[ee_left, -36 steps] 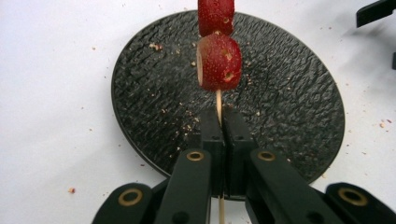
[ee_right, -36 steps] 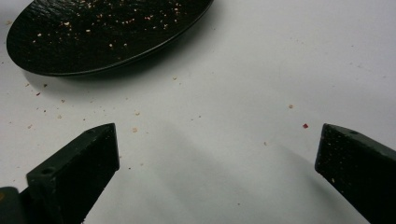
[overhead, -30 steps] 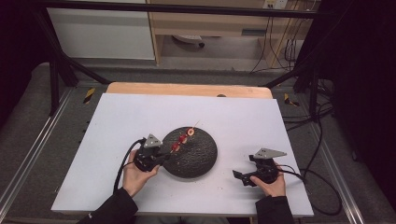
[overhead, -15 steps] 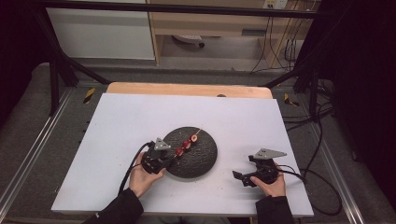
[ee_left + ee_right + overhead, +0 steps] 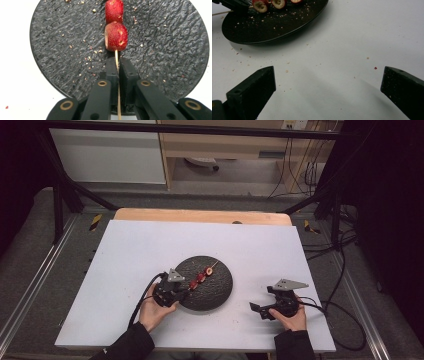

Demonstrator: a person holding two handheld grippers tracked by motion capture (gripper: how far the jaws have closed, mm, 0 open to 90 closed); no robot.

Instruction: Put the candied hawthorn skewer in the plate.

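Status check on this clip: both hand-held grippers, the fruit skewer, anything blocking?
Left hand-held gripper on the skewer stick, jaws just easing open. Right hand-held gripper open, over bare table. Fruit lies on the black plate. Nothing blocking.

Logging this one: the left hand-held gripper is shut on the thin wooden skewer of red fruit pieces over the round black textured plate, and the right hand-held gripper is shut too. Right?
Not quite. The right hand-held gripper is open: the right gripper view shows its jaws wide apart over the white table, nothing between them. The left hand-held gripper is indeed shut on the thin wooden skewer over the round black textured plate.
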